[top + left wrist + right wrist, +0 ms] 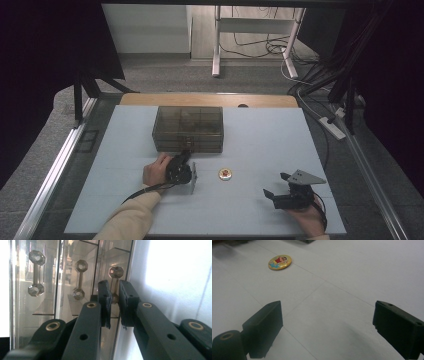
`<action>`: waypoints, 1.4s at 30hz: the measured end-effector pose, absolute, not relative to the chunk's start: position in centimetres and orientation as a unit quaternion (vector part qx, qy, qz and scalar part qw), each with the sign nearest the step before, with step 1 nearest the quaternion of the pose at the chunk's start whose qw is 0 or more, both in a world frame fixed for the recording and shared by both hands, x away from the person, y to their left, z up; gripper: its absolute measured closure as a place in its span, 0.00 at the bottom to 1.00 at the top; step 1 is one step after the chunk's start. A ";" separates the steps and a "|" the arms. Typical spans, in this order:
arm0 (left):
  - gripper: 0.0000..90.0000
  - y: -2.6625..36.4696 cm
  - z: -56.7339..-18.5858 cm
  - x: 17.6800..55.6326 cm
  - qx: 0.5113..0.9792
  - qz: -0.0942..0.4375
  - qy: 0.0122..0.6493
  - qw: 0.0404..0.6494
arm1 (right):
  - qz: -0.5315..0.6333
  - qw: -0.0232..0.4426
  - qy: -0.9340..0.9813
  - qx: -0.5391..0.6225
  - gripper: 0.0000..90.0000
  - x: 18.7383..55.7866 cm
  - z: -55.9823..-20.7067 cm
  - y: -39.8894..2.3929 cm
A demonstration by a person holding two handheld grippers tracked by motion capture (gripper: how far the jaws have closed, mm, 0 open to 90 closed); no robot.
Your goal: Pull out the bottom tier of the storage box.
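Note:
A smoky transparent drawer box (188,127) stands at the back middle of the mat. My left gripper (185,154) reaches its front face. In the left gripper view the box front (50,302) appears turned sideways, and my left gripper (115,293) is shut on one drawer handle (116,272), whose bar runs between the pads. Two more handles (37,273) (80,280) lie beside it, free. A round yellow cartoon badge (225,174) (279,262) lies flat on the mat between the hands. My right gripper (276,184) (327,315) stands open at the front right with nothing between its pads.
The pale mat (260,140) covers the table, with bare room to the right of the box and along the front edge. Metal rails run down both table sides. A desk frame and cables (270,47) stand on the floor beyond.

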State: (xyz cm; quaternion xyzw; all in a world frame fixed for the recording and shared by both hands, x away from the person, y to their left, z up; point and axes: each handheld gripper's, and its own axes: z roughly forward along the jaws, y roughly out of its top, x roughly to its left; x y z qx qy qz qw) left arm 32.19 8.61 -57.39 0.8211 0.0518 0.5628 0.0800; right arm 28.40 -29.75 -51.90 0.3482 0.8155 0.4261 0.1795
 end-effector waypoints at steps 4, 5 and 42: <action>0.89 8.6 -57.4 32.1 0.822 0.562 0.053 0.082 | 0.427 0.180 0.815 0.349 0.10 28.4 -51.9 -29.8; 0.88 8.6 -57.4 32.1 0.822 0.561 0.055 0.083 | 0.426 0.180 0.815 0.349 0.10 28.4 -51.9 -29.8; 0.35 11.6 -52.0 29.2 0.868 0.282 0.247 0.327 | 0.427 0.188 0.816 0.342 0.10 28.4 -51.6 -29.5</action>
